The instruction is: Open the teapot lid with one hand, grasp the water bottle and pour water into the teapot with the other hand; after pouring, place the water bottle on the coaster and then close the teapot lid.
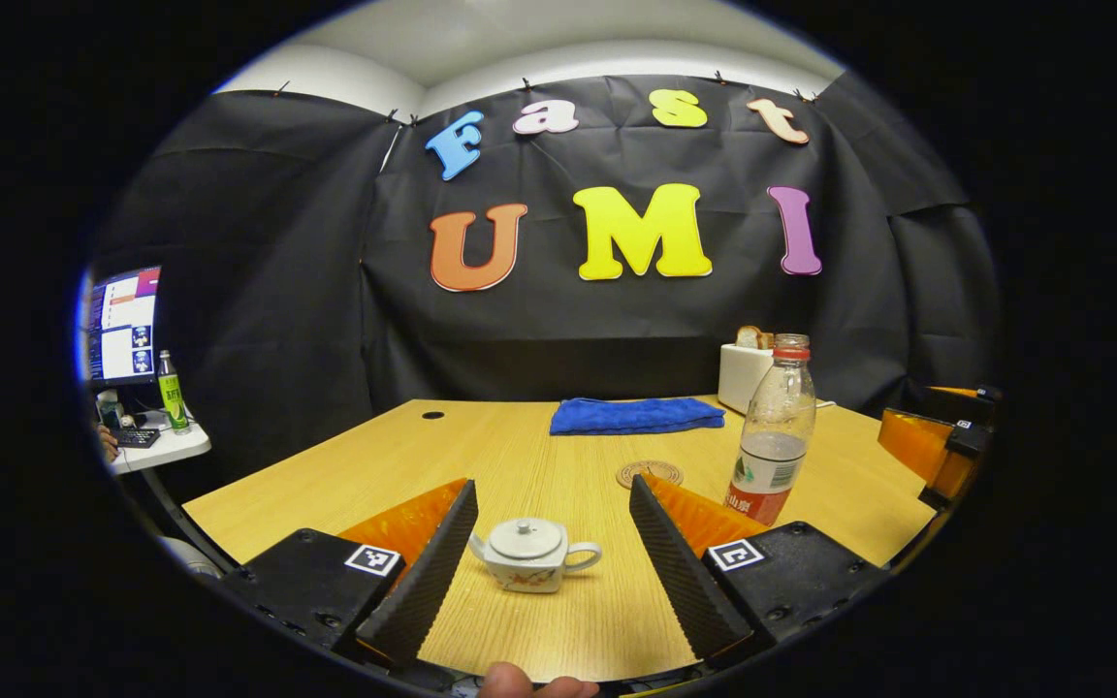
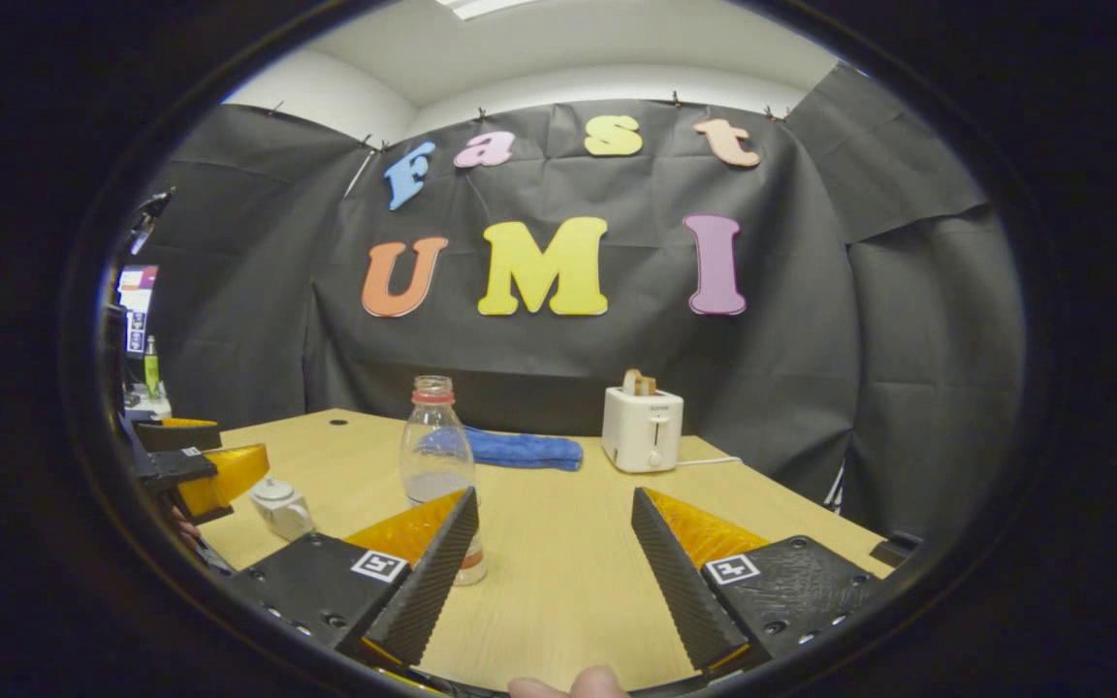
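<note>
Left gripper view, left to right. Far left edge: lit monitor (image 1: pixel 122 325), green bottle (image 1: pixel 170 391) on a small white side table (image 1: pixel 163 448). Lower centre: left gripper (image 1: pixel 553 553), jaws spread wide, nothing held. Small white ceramic teapot (image 1: pixel 531 555) sits between the 2 fingers, touching neither, lid on. Round brown coaster (image 1: pixel 649 473) lies beyond it on the light wooden table (image 1: pixel 520 456); folded blue cloth (image 1: pixel 636 415) farther back. Clear plastic water bottle with a red label (image 1: pixel 774 436) stands upright right of centre, uncapped, partly filled. White toaster (image 1: pixel 745 376) behind it.

Right gripper view: teapot at lower left, bottle just beyond the left finger. Right gripper (image 2: pixel 554 553) open, empty.
</note>
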{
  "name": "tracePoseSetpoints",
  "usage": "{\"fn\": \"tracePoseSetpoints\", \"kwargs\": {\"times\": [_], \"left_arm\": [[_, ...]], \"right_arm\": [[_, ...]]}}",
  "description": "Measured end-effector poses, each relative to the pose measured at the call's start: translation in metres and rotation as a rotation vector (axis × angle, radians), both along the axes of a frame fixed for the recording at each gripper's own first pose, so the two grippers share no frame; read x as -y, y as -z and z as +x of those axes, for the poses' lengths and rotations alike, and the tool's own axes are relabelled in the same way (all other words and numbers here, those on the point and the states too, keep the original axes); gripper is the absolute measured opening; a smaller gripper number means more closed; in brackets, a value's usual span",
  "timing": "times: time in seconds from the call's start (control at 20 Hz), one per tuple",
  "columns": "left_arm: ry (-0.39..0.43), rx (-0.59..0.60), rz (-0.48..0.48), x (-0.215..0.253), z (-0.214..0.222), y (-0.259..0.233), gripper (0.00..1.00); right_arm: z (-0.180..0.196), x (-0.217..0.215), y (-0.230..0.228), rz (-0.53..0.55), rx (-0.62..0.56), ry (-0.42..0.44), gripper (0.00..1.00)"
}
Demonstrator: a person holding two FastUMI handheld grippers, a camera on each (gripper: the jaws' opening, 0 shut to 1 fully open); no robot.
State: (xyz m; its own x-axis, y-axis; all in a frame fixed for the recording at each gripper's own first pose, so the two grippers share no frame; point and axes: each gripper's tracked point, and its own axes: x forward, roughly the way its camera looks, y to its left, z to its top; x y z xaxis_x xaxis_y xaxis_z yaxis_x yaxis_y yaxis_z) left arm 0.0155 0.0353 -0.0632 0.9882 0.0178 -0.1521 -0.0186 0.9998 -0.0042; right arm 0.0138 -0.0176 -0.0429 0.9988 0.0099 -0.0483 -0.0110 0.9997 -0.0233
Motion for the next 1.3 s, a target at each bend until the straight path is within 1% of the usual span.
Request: {"fn": "tracePoseSetpoints", "kwargs": {"times": [0.05, 0.2, 0.25, 0.3, 0.35, 0.4, 0.45, 0.5, 0.55, 0.6, 0.65, 0.7, 0.8, 0.95, 1.0, 1.05, 1.1, 1.15, 1.2, 1.3], "left_arm": [[0.003, -0.017, 0.002, -0.003, 0.005, 0.005, 0.99], [0.007, -0.076, -0.014, -0.01, 0.016, 0.023, 0.93], [0.01, -0.083, -0.019, -0.011, 0.019, 0.025, 0.91], [0.016, -0.097, -0.026, -0.012, 0.022, 0.03, 0.86], [0.018, -0.111, -0.03, -0.014, 0.025, 0.034, 0.83], [0.015, -0.12, -0.031, -0.016, 0.028, 0.036, 0.77], [0.011, -0.129, -0.031, -0.019, 0.03, 0.039, 0.75], [0.007, -0.14, -0.028, -0.02, 0.032, 0.041, 0.7], [0.01, -0.156, -0.021, -0.019, 0.036, 0.045, 0.69], [0.012, -0.172, -0.013, -0.02, 0.039, 0.049, 0.66], [0.016, -0.185, -0.01, -0.02, 0.04, 0.053, 0.58], [0.02, -0.195, -0.014, -0.018, 0.04, 0.055, 0.61], [0.018, -0.208, -0.012, -0.019, 0.042, 0.058, 0.57], [0.016, -0.202, 0.017, -0.019, 0.045, 0.058, 0.52], [0.016, -0.2, 0.025, -0.018, 0.047, 0.059, 0.48], [0.018, -0.201, 0.04, -0.018, 0.047, 0.058, 0.43], [0.025, -0.201, 0.056, -0.018, 0.048, 0.058, 0.35], [0.014, -0.2, 0.068, -0.021, 0.048, 0.059, 0.33], [0.011, -0.2, 0.07, -0.021, 0.05, 0.058, 0.19], [0.019, -0.193, 0.069, -0.019, 0.049, 0.056, 0.07]], "right_arm": [[0.001, 0.001, 0.002, -0.001, -0.004, 0.003, 0.95], [0.004, 0.002, 0.007, -0.008, -0.014, 0.003, 0.95], [0.006, 0.003, 0.007, -0.009, -0.013, 0.002, 0.98], [0.008, 0.004, 0.006, -0.009, -0.014, 0.002, 0.98], [0.009, 0.004, 0.009, -0.012, -0.017, 0.002, 0.98], [0.01, 0.004, 0.01, -0.016, -0.021, 0.003, 0.95], [0.011, 0.005, 0.011, -0.019, -0.023, 0.004, 0.95], [0.012, 0.005, 0.012, -0.021, -0.026, 0.004, 0.98], [0.014, 0.007, 0.012, -0.022, -0.027, 0.006, 0.95], [0.015, 0.009, 0.012, -0.022, -0.028, 0.01, 0.98], [0.016, 0.011, 0.013, -0.022, -0.027, 0.014, 0.98], [0.018, 0.013, 0.012, -0.024, -0.028, 0.019, 0.98], [0.022, 0.014, 0.014, -0.025, -0.031, 0.023, 0.98], [0.025, 0.006, 0.021, -0.011, -0.053, -0.004, 0.95], [0.026, 0.003, 0.023, -0.01, -0.06, -0.014, 0.95], [0.026, 0.0, 0.025, -0.01, -0.064, -0.024, 0.98], [0.026, -0.004, 0.026, -0.011, -0.064, -0.033, 0.96], [0.027, -0.007, 0.028, -0.012, -0.063, -0.041, 0.99], [0.027, -0.01, 0.03, -0.012, -0.069, -0.048, 0.99], [0.025, -0.02, 0.033, -0.013, -0.076, -0.077, 0.99]]}}
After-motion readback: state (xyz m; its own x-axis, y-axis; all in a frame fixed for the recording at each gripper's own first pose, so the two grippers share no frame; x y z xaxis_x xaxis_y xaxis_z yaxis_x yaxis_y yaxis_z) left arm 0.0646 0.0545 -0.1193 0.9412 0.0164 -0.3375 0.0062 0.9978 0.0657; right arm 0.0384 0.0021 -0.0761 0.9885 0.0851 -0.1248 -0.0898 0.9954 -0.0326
